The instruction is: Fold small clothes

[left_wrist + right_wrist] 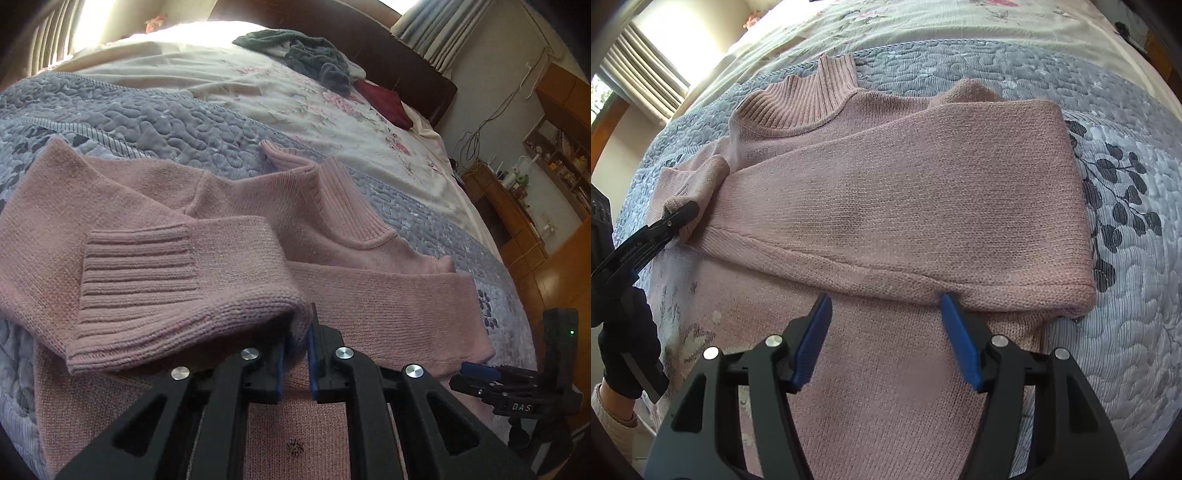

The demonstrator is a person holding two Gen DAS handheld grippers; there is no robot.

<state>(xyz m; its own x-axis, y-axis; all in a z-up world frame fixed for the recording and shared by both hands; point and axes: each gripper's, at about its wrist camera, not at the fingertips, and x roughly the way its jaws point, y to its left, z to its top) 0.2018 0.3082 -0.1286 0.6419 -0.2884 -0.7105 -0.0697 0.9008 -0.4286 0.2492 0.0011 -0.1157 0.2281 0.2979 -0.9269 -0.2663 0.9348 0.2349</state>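
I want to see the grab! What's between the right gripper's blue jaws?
Only the pink knitted sweater shows between the open right gripper's jaws, which hold nothing, in the right wrist view.

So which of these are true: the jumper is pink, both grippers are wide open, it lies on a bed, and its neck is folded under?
1. The jumper is pink. True.
2. Both grippers are wide open. False: the right gripper is open, but the left gripper is shut on the sleeve.
3. The jumper lies on a bed. True.
4. The neck is folded under. False: it shows at the top, uncovered.
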